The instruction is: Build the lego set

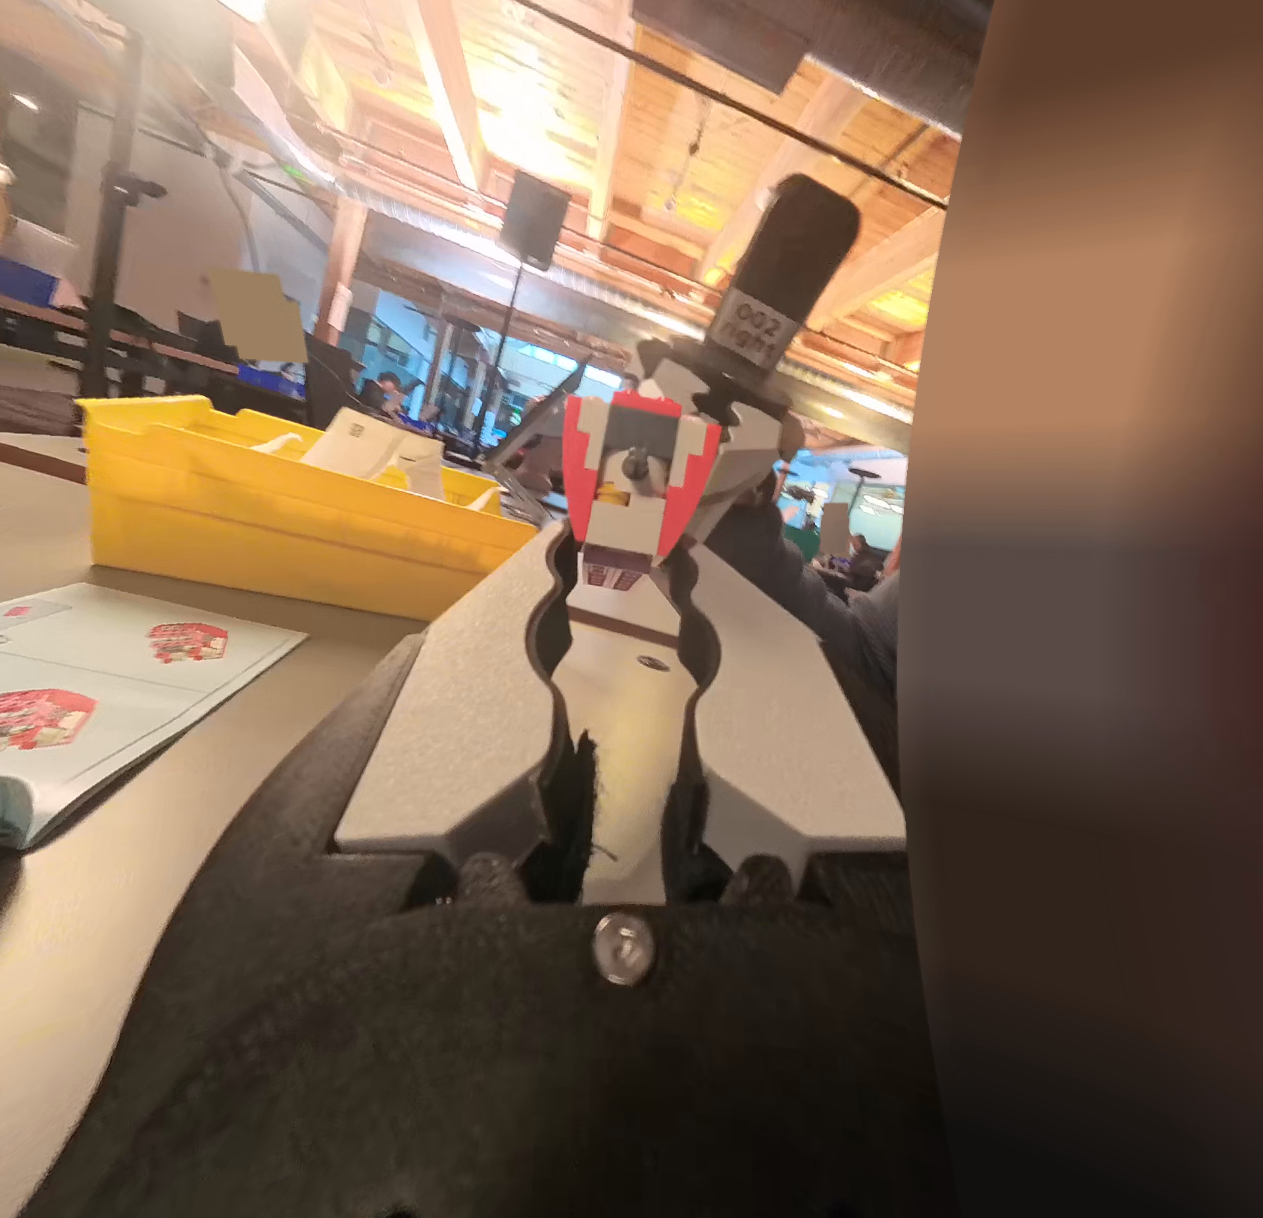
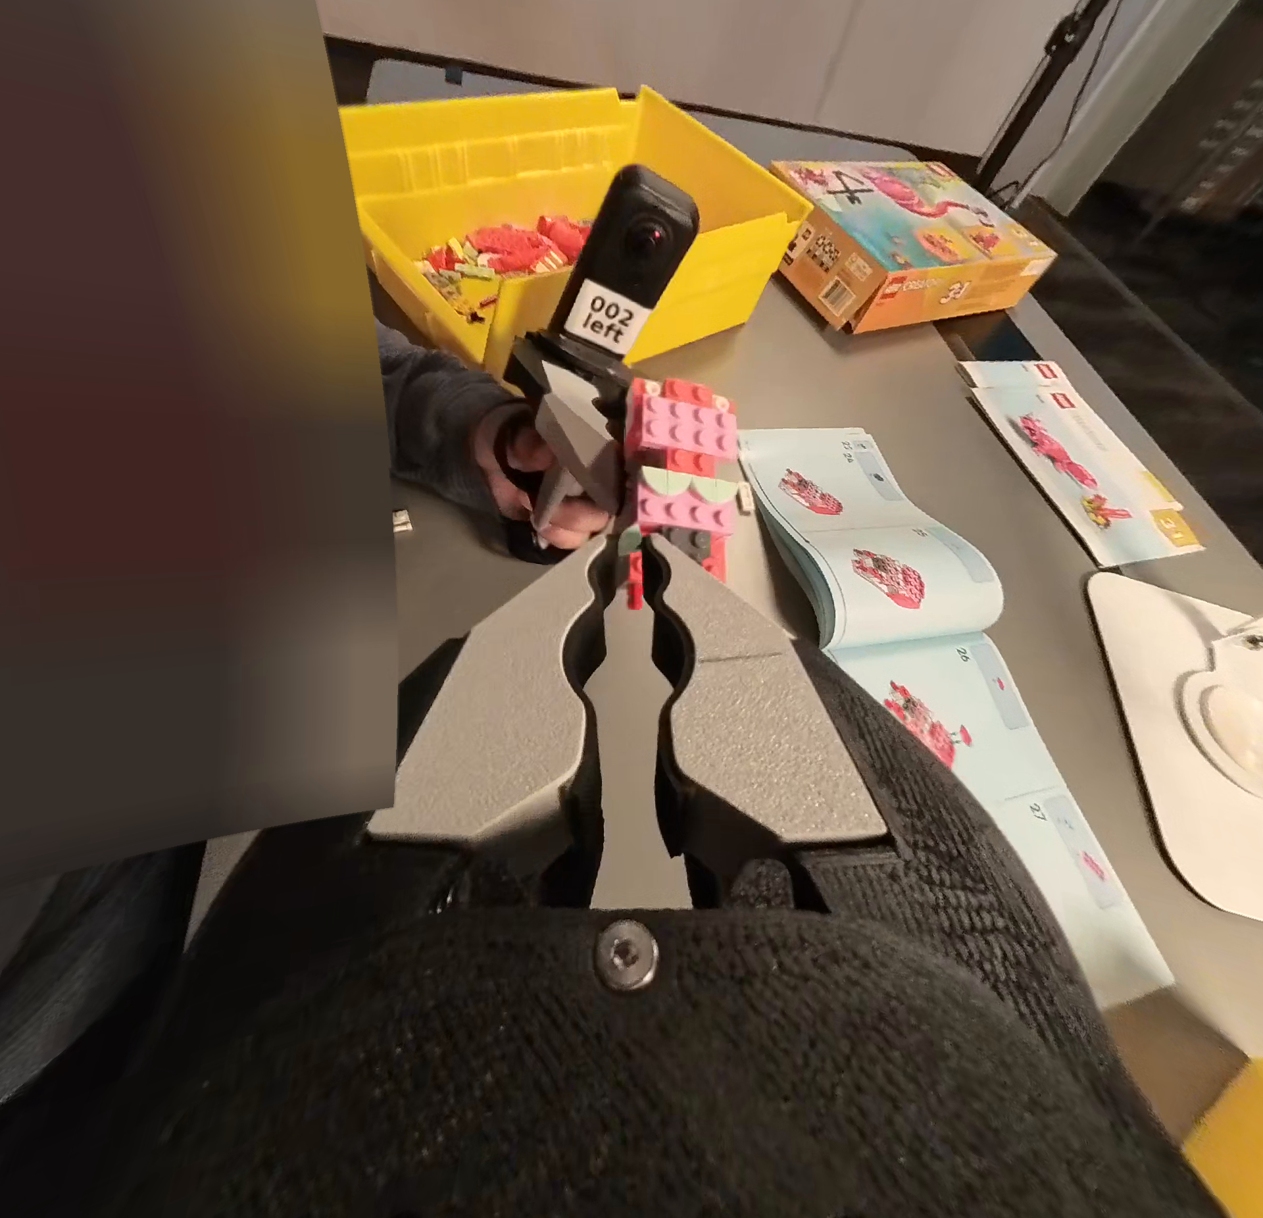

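A brick model (image 2: pixel 683 426) of pink, red, pale green and dark grey pieces hangs above the grey table (image 2: pixel 820 378), held between both grippers. My right gripper (image 2: pixel 632 563) is shut on a red part at the model's lower edge. My left gripper (image 2: pixel 601 460), in a person's hand (image 2: pixel 547 501), grips the model's left side. In the left wrist view the model (image 1: pixel 618 522) shows its red and grey underside, clamped at the tips of my left gripper (image 1: pixel 622 549). My right gripper (image 1: pixel 711 426) meets it from above right.
A yellow bin (image 2: pixel 683 160) with loose red bricks (image 2: pixel 506 248) stands behind; it also shows in the left wrist view (image 1: pixel 273 522). A printed box (image 2: pixel 909 242), an open booklet (image 2: pixel 888 570), leaflets (image 2: pixel 1073 460) and a white pad (image 2: pixel 1162 638) lie to the right. My left and right fingertips are right by each other.
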{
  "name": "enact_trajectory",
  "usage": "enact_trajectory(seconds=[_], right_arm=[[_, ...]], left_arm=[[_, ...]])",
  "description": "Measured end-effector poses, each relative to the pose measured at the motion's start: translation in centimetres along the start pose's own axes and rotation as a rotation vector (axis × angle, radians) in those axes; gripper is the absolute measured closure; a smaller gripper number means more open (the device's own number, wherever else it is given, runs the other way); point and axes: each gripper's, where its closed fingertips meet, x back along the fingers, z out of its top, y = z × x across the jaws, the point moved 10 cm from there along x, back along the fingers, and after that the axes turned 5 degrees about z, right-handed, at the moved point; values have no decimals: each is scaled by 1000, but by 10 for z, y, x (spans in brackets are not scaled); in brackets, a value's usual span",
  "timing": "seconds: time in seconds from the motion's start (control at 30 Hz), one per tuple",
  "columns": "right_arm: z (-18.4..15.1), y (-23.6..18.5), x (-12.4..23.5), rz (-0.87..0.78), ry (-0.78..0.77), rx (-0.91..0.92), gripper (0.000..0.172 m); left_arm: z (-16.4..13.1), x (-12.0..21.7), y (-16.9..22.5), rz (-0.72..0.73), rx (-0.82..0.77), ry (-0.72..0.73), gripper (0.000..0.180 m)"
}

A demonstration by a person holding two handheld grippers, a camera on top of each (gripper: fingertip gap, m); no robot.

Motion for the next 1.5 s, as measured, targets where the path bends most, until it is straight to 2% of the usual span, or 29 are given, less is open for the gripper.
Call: enact_trajectory(seconds=[0.03, 0.33, 0.7, 1.5], right_arm=[[1, 0, -1, -12, -15, 1, 167], [7, 2, -9, -111, -76, -54, 167], [9, -1, -13, -196, -81, -63, 167], [12, -10, -21, -353, -69, 87, 164]], left_arm=[[0, 1, 0, 6, 4, 10, 155], [2, 3, -2, 53, -10, 40, 155], [3, 6, -5, 62, 17, 66, 155], [3, 8, -8, 48, 66, 97, 156]])
